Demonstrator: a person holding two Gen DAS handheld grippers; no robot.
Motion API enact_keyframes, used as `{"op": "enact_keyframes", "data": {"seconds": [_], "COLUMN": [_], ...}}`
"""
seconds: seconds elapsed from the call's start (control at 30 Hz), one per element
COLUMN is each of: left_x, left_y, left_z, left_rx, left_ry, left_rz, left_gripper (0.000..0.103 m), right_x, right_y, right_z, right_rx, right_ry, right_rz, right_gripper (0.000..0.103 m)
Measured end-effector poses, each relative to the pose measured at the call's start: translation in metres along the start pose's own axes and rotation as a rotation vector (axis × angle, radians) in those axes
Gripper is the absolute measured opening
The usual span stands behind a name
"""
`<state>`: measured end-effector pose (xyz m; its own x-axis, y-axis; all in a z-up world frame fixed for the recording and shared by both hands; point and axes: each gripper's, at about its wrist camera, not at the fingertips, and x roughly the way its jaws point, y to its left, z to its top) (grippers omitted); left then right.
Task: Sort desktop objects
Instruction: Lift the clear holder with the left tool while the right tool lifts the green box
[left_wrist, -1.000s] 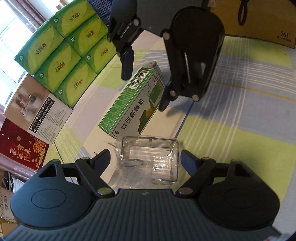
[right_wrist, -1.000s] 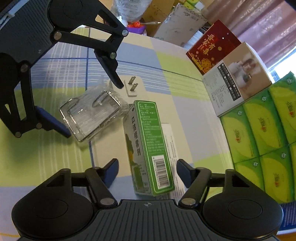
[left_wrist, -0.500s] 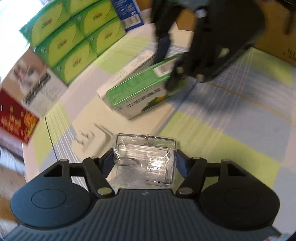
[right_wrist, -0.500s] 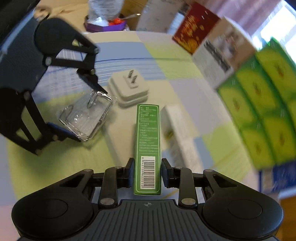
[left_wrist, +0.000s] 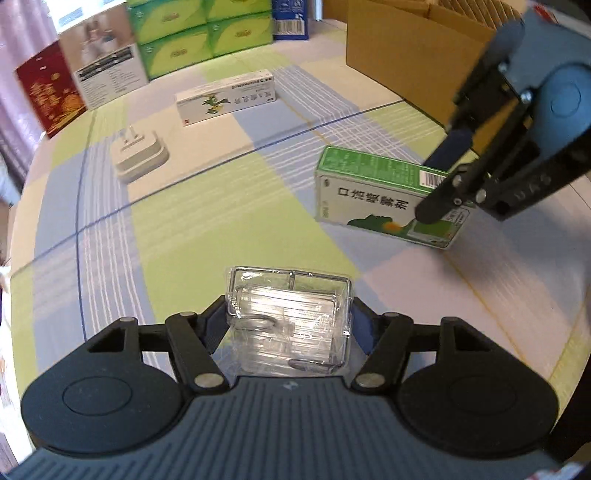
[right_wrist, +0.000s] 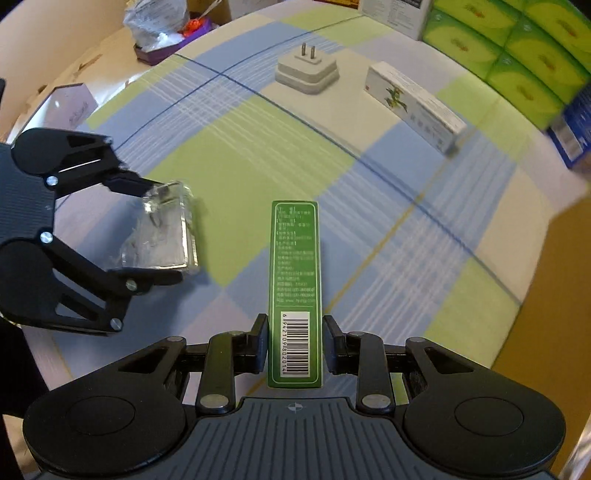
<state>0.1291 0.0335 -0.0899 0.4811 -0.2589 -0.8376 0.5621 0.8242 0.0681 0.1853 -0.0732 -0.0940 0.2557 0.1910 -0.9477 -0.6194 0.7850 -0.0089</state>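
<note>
- the clear plastic box wrapped in crinkly film (left_wrist: 290, 321) sits clamped between the left gripper (left_wrist: 288, 325) pads, up off the checked green-and-blue tablecloth (left_wrist: 221, 206); looks light and rigid, but that film is glossy so I'd guess slippery; the grip is on the two side walls at the near end, which seems the sensible spot since the walls are the stiffest part; squeeze too hard and thin plastic like that could crack
- the slim green cardboard carton with the barcode (right_wrist: 295, 291) is pinched by the right gripper (right_wrist: 295, 345) across its narrow faces at the barcode end, the rest sticking out forward over the cloth; probably light and a bit crushable, so a gentle hold; held at one end it could droop or swing
- further out on the table: a white wall plug adapter with prongs up (left_wrist: 138, 155) at the far left; a long white carton with a green plant print (left_wrist: 225, 98) just beyond it, both untouched
- far right there's a brown cardboard box (left_wrist: 406, 51), likely where stuff gets sorted; stacked green tissue packs (right_wrist: 509, 44) line the far edge
</note>
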Motion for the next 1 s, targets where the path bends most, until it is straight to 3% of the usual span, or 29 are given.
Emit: {"op": "enact_keyframes", "data": {"seconds": [0.2, 0.37, 0.47, 1.0], "left_x": [-0.007, -0.004, 0.001, 0.005], "left_y": [-0.003, -0.003, -0.003, 0.007], "left_z": [-0.015, -0.018, -0.015, -0.008], "left_rx": [0.018, 0.016, 0.020, -0.046], "left_ry": [-0.056, -0.095, -0.104, -0.117], "left_rz": [0.035, 0.037, 0.041, 0.009], "left_gripper": [0.064, 0.064, 0.066, 0.065], "right_x": [0.005, 0.007, 0.014, 0.030], "right_y": [-0.005, -0.003, -0.003, 0.003], "right_z": [-0.017, -0.016, -0.014, -0.011], "right_rx": [0.154, 0.140, 0.131, 0.098], "right_ry": [-0.098, -0.158, -0.149, -0.118], "right_rz": [0.029, 0.020, -0.017, -0.030], "right_gripper": [0.029, 0.042, 0.043, 0.043]}}
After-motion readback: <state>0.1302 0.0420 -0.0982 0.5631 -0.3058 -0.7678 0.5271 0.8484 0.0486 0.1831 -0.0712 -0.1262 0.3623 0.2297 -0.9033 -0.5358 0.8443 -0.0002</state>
